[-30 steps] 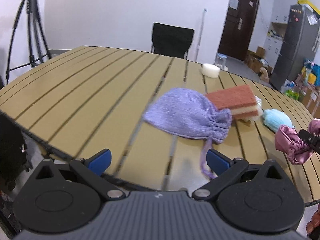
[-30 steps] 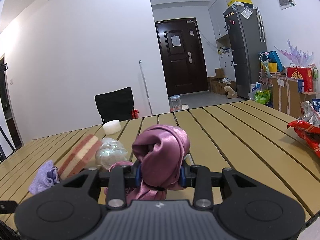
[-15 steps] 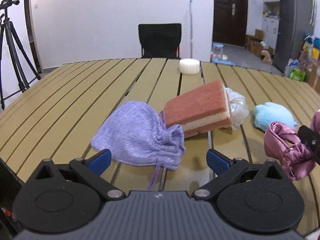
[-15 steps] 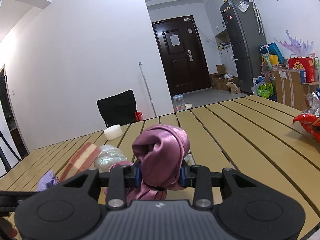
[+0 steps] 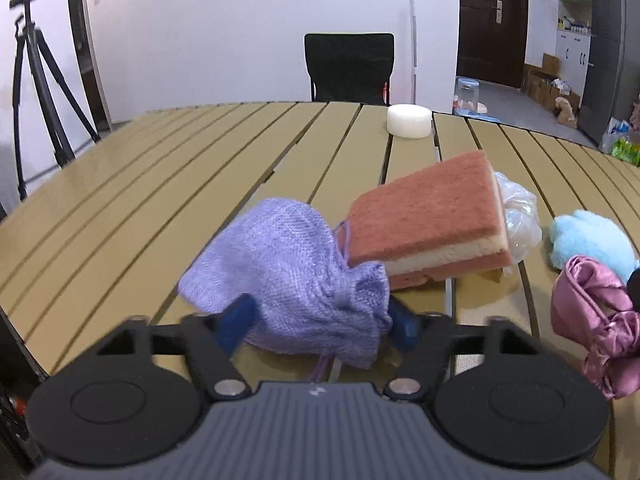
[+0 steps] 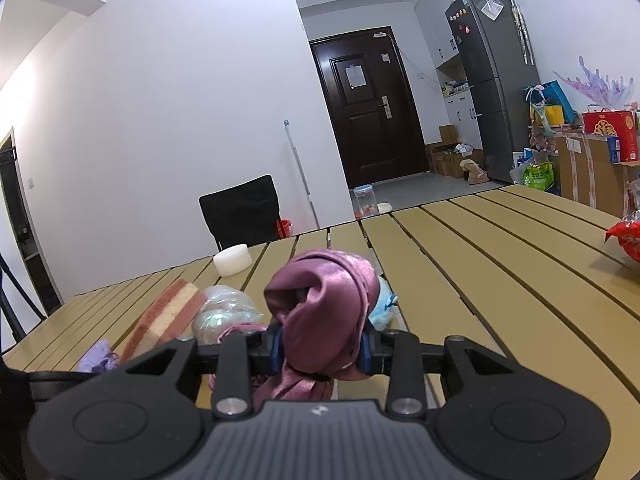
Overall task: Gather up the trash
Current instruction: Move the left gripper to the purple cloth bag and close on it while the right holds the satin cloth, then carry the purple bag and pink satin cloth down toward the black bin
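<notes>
My left gripper [image 5: 320,322] has closed on the near end of a purple knitted drawstring pouch [image 5: 288,280] that lies on the slatted wooden table [image 5: 160,184]. An orange and cream sponge [image 5: 432,224] leans over the pouch's far side, on a crumpled clear plastic bag [image 5: 520,216]. My right gripper [image 6: 320,350] is shut on a pink satin cloth [image 6: 324,312], held just above the table; the cloth also shows in the left wrist view [image 5: 596,312]. A light blue fluffy item [image 5: 588,240] lies beyond the cloth.
A white round container [image 5: 410,120] stands far back on the table. A red snack bag [image 6: 626,236] lies at the right edge. A black chair [image 5: 350,66] stands behind the table, a tripod [image 5: 36,80] to the left.
My left gripper moved forward to the purple pouch and its jaws closed from wide open onto it. The right gripper kept hold of the pink cloth and barely shifted.
</notes>
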Demonstrator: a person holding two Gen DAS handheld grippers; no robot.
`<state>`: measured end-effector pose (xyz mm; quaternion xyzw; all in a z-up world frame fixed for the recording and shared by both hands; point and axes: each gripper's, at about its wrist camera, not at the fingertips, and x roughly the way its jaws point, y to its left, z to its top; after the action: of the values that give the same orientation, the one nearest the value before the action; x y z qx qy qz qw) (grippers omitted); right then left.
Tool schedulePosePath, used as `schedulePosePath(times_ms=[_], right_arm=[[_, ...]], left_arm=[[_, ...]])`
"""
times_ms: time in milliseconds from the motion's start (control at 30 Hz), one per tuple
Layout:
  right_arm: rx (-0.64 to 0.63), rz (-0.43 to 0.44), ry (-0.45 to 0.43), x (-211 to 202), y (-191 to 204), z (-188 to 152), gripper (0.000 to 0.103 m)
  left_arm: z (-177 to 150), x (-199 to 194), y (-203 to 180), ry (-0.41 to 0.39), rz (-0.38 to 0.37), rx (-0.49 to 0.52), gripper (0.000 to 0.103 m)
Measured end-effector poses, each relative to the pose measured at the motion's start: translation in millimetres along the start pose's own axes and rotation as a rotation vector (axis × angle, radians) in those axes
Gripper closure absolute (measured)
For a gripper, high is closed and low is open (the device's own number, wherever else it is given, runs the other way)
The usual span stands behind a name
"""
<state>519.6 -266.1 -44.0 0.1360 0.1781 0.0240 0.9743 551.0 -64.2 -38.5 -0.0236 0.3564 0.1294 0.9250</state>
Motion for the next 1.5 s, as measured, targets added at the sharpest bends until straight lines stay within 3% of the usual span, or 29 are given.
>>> schedulePosePath(times_ms=[100,233,800,1500], right_arm=[[-0.004,0.004,0.000,0.3,1.0,0.6,0.070],[-0.008,0.006,-0.001,-0.2,0.9,1.0,0.070],[-0.058,0.060,-0.008,-30.4,3.8,3.2,0.070],[-0.256,0.201,-0.060,-126.8,38.9,-13.3,0.070]], left_arm=[[0.2,-2.4,9.4,-0.010,-0.022,-0.017,0.060],[-0.6,-7.9,17.2,-0.021,-0.027,-0.006,0.066],[-8.8,-77.9,49.9,-0.088,-0.078,-0.001,0.067],[-60.8,-162.1,110.3,-0.123,-0.218,-0.046,0.067]])
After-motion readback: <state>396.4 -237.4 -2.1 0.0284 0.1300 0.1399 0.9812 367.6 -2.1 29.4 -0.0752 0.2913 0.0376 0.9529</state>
